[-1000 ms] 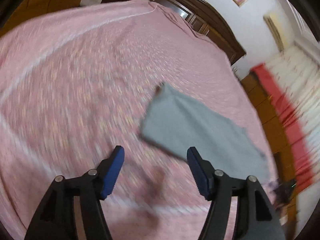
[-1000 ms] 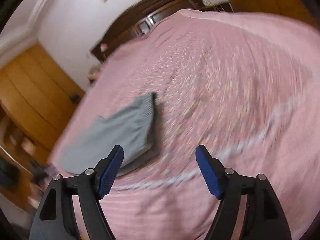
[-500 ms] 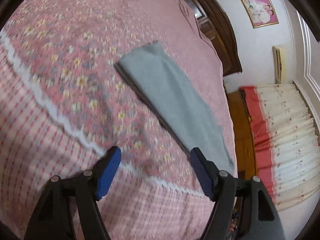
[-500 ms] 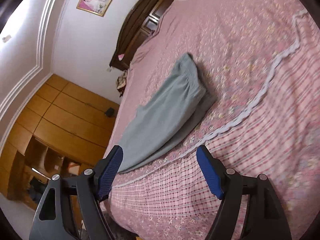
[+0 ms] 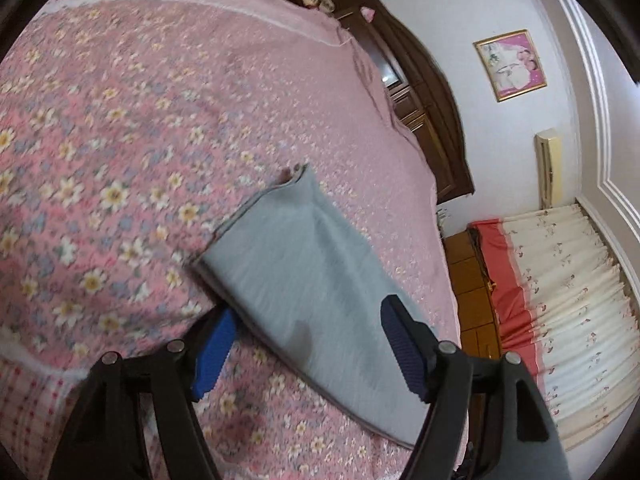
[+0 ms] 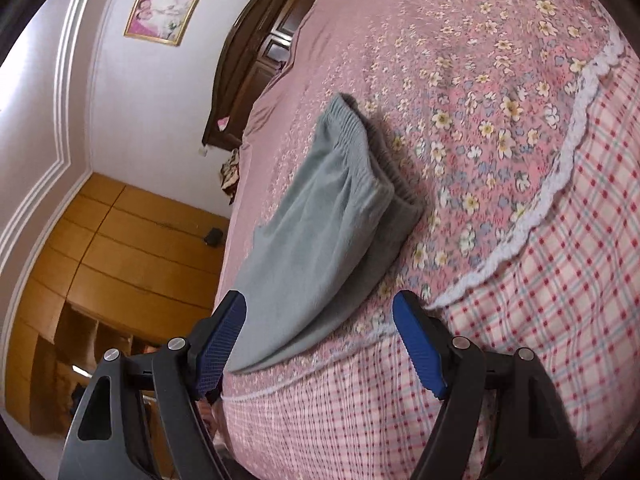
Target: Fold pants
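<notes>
pants [image 6: 320,216] flat on bed [image 6: 520,40] | waistband far, hems near | both hand-held grippers [image 5: 308,344] [image 6: 320,340] wide, empty

Each gripper [image 5: 310,352] [image 6: 320,344] has black arms with shiny round screws and two bumpy blue pads [image 5: 212,354] at the tips.

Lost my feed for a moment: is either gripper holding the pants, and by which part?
Nothing is held. The left gripper and right gripper are both open above the grey pants, which lie on the bed.
</notes>
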`<control>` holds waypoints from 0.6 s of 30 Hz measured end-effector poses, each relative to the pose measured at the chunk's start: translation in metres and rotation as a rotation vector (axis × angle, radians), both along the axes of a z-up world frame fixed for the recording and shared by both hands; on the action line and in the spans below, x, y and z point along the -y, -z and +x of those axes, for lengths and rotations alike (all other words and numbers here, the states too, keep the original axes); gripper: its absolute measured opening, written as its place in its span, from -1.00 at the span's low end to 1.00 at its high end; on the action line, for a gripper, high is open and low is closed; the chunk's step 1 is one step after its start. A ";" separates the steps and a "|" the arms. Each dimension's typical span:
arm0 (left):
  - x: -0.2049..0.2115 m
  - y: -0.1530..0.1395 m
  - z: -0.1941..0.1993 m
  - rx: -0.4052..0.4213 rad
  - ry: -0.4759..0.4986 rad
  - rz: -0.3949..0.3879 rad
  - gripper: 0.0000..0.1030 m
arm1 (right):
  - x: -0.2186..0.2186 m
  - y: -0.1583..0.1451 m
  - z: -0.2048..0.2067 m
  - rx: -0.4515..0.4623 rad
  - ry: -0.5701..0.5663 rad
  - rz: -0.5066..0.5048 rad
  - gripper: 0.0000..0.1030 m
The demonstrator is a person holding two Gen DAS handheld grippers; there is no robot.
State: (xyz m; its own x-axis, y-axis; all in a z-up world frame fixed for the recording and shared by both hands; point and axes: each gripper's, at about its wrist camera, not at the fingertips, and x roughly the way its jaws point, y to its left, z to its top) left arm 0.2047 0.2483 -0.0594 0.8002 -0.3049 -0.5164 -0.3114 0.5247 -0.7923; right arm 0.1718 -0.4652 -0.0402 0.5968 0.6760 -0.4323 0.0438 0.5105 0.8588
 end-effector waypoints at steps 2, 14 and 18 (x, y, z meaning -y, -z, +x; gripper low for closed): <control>0.002 0.001 0.010 0.002 -0.004 0.000 0.45 | 0.002 0.001 0.006 -0.010 0.017 0.011 0.51; -0.022 0.022 0.003 -0.003 -0.025 0.015 -0.35 | 0.005 -0.003 0.051 -0.031 0.070 -0.017 0.51; -0.028 0.032 -0.004 -0.022 -0.033 0.045 -0.78 | -0.003 -0.005 0.069 -0.043 0.081 -0.052 0.31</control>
State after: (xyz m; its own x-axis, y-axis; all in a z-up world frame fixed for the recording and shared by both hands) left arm 0.2005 0.2766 -0.0917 0.7980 -0.2545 -0.5463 -0.3459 0.5489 -0.7610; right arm 0.2407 -0.4625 -0.0354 0.6287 0.6023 -0.4918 0.1225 0.5479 0.8275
